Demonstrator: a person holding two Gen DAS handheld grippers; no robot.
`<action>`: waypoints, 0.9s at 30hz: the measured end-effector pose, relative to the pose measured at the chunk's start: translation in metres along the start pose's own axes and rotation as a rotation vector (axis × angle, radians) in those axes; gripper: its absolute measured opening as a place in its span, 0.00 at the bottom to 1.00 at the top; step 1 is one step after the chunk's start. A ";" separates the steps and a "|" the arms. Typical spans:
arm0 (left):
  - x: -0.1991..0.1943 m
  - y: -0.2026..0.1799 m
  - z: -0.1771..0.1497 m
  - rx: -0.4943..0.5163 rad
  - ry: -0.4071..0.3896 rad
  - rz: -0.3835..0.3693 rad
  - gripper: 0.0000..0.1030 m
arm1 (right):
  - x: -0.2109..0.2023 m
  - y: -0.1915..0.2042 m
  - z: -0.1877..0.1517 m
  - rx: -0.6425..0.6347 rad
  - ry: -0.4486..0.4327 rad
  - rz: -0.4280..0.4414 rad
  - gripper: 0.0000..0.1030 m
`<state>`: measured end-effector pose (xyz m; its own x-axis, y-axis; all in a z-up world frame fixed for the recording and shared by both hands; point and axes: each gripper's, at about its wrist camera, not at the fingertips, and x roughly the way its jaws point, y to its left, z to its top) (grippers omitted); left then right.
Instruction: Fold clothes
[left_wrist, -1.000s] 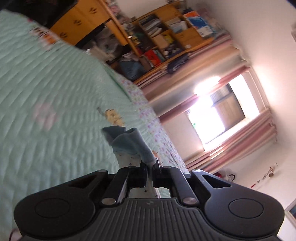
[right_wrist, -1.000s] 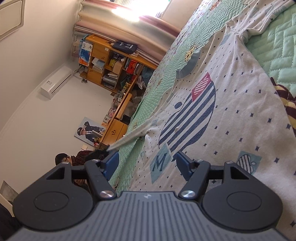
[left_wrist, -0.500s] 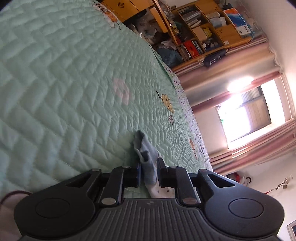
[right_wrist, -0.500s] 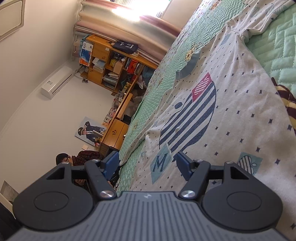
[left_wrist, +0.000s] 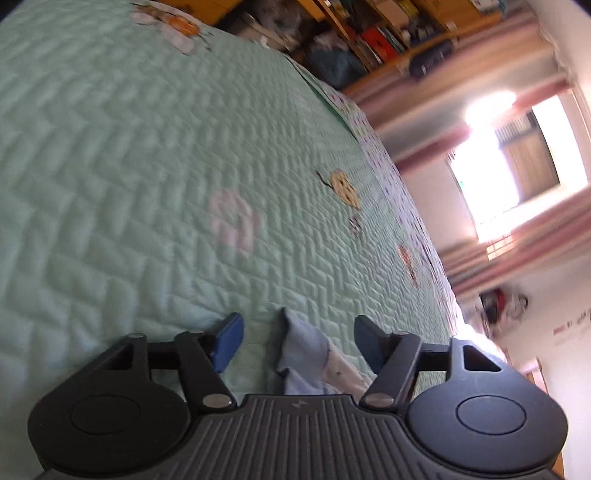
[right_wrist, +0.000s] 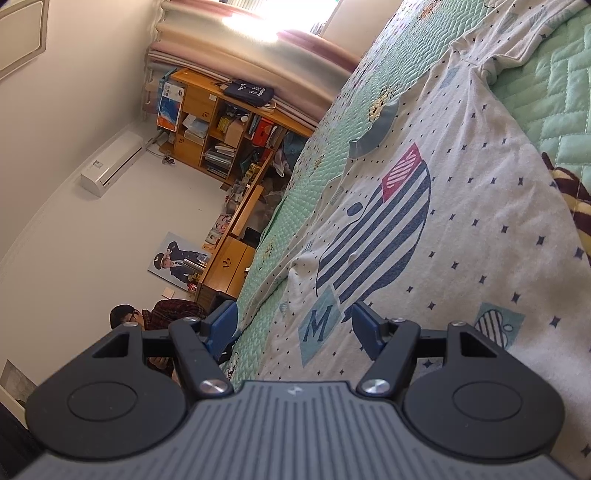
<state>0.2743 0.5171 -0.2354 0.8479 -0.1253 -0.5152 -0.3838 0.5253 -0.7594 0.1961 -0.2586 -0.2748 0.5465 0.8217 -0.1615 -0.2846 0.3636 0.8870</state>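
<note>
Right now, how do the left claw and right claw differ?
The left claw is opening, with a blue shirt cuff lying loose between its pads; the right claw has nothing between its pads. The left faces bare green quilt; the right faces the spread white shirt. Both stand open.

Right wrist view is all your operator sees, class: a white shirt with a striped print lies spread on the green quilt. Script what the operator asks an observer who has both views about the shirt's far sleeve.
Operator: Where is the sleeve's blue cuff?
Observer: The blue cuff lies on the green quilt, between the fingers of the left hand-held gripper.
Operator: Is it gripped?
Observer: No. The jaws are opening and both pads stand clear of the cloth.
Operator: Anything else under that gripper?
Observer: Only a bit of white star-dotted sleeve fabric beside the cuff.
</note>
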 end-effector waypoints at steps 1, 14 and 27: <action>0.005 -0.002 0.003 0.011 0.020 -0.004 0.79 | 0.001 0.001 0.000 -0.005 0.002 -0.004 0.68; 0.024 -0.015 -0.013 0.100 0.038 0.032 0.08 | 0.004 0.002 -0.001 -0.012 0.006 -0.022 0.68; -0.009 -0.054 0.010 0.273 -0.152 0.129 0.02 | 0.004 0.000 0.000 -0.011 0.009 -0.018 0.68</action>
<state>0.2910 0.4986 -0.1857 0.8512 0.0730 -0.5198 -0.3969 0.7375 -0.5464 0.1984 -0.2549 -0.2752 0.5449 0.8187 -0.1811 -0.2834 0.3831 0.8792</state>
